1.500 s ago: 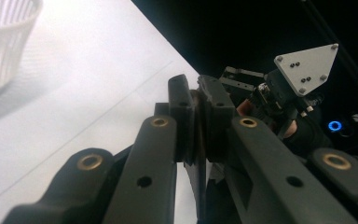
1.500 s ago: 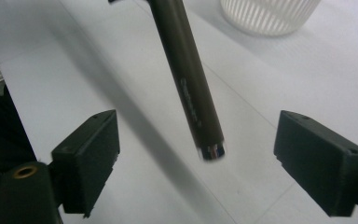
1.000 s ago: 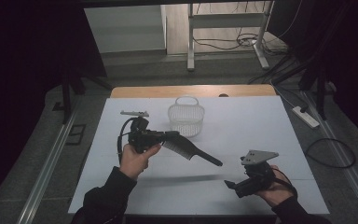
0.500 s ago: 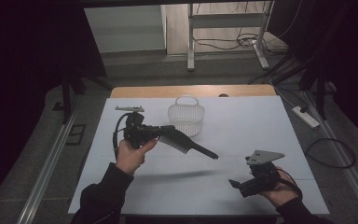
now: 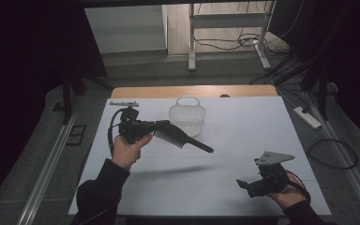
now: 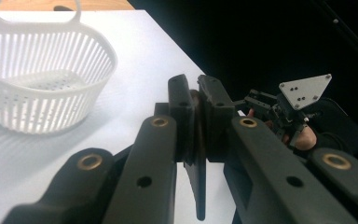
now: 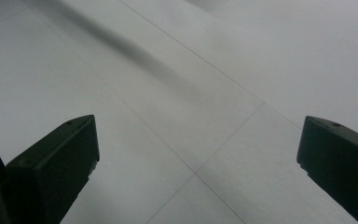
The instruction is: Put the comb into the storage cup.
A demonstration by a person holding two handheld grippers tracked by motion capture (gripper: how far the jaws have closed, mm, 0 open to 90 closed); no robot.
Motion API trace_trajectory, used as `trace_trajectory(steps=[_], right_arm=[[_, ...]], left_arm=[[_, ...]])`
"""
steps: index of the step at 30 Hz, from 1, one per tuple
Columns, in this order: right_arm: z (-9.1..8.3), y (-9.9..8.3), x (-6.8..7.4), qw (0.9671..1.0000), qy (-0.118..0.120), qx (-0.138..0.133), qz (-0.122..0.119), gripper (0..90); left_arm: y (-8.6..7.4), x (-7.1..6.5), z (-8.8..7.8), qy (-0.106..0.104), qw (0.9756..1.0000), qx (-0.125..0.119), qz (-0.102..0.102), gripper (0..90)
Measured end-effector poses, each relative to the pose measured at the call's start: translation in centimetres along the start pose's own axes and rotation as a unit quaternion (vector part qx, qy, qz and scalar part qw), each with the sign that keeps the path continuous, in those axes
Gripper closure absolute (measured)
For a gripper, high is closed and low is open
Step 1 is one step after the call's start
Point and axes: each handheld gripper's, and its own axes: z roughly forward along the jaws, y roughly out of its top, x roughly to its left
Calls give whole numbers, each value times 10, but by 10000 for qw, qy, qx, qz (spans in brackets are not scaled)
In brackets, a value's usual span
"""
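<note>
L gripper (image 5: 155, 125) has jaws clamped on the black comb (image 5: 183, 139), held in the air just beside the white basket (image 5: 187, 123), not in it yet. Pickup done, drop-in left, I'd say. R gripper (image 5: 243, 184) idle low over the counter (image 5: 243, 122), jaws spread, nothing between.

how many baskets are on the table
1. The white slatted basket stands at the far middle of the table, just beyond the black comb that the left gripper holds in the air.
</note>
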Motion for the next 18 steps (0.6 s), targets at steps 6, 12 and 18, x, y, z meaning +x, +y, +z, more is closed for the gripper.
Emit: trace_trajectory(steps=[6, 12, 18], right_arm=[[-4, -6, -4, 9998, -135, 83, 99, 0], [-9, -11, -9, 9994, -232, 70, 230, 0], [-14, -18, -12, 9985, -366, 152, 380, 0]], left_arm=[[6, 1, -6, 76, 10000, -38, -3, 840], [12, 3, -10, 147, 9999, -51, 0, 840], [17, 6, -14, 208, 9997, -82, -19, 840]])
